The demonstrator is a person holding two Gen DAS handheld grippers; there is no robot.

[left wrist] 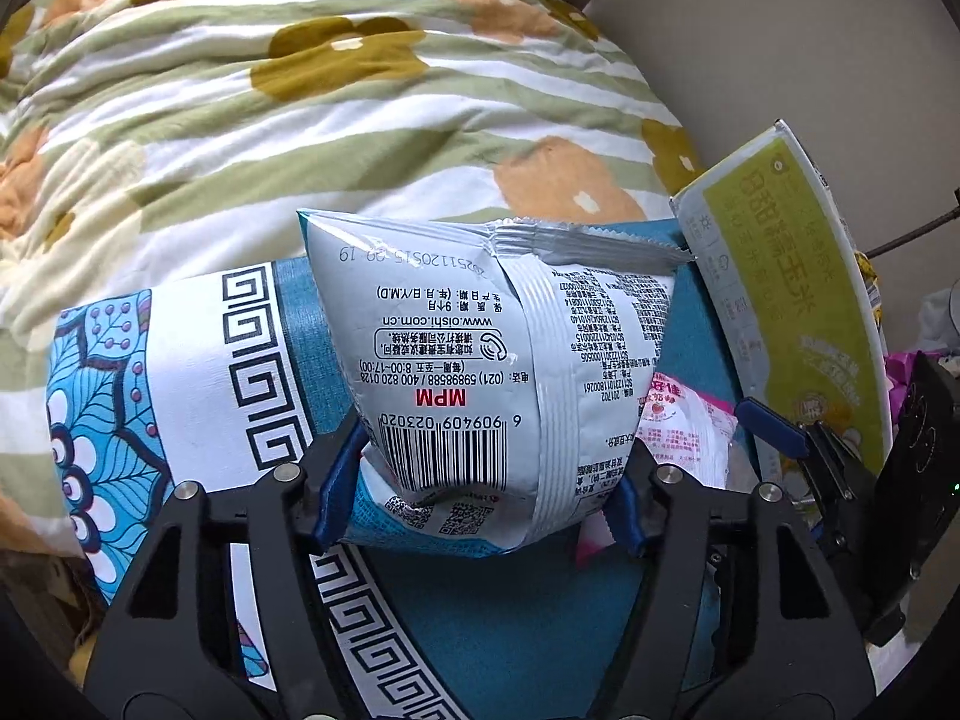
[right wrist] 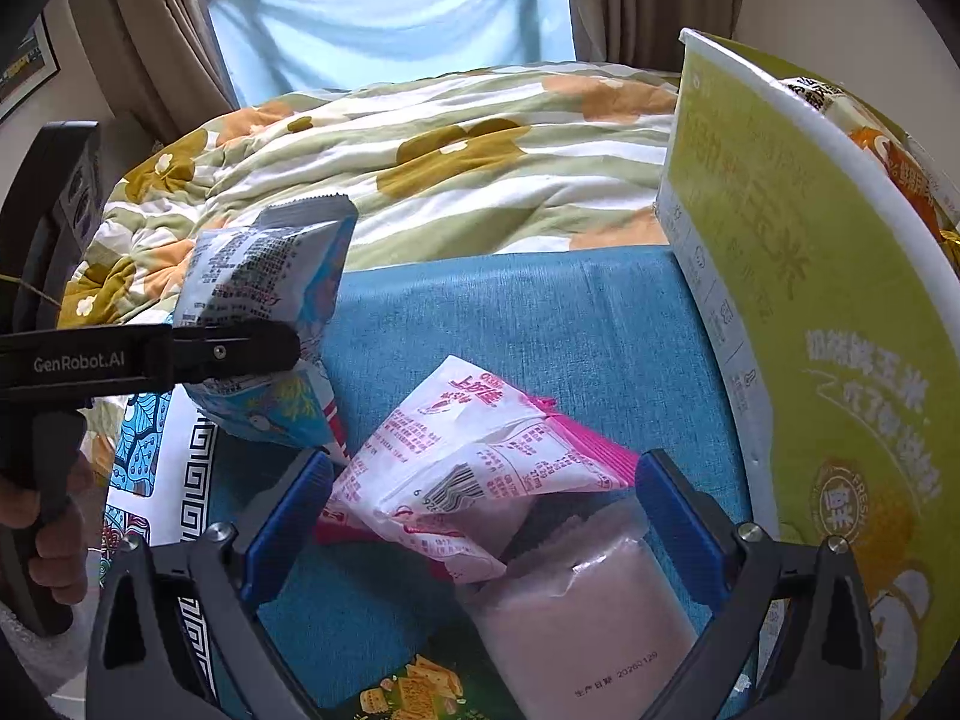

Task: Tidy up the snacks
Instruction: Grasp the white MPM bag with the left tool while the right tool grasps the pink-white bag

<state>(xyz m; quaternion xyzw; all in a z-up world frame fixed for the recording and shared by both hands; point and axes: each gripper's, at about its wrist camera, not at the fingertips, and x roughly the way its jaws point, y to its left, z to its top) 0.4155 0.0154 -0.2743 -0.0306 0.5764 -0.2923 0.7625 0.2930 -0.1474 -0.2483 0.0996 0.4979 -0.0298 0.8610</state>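
A silver and blue snack bag [left wrist: 480,360] stands between the blue pads of my left gripper [left wrist: 480,498], which press on its lower sides; its barcode faces the camera. In the right wrist view the same bag [right wrist: 270,276] hangs in the left gripper's black fingers [right wrist: 240,348], lifted over the table's left part. A pink and white snack packet [right wrist: 468,462] lies on the blue tablecloth [right wrist: 540,312]. My right gripper [right wrist: 486,468] stands open around it, one pad on each side. The pink packet [left wrist: 684,426] also shows behind the held bag.
A tall green and yellow corn box [right wrist: 810,330] stands at the right edge. A pale pink sealed pouch [right wrist: 588,618] and a cracker pack [right wrist: 408,690] lie below the right gripper. A floral duvet [right wrist: 420,150] lies beyond the table. A hand [right wrist: 54,540] grips the left handle.
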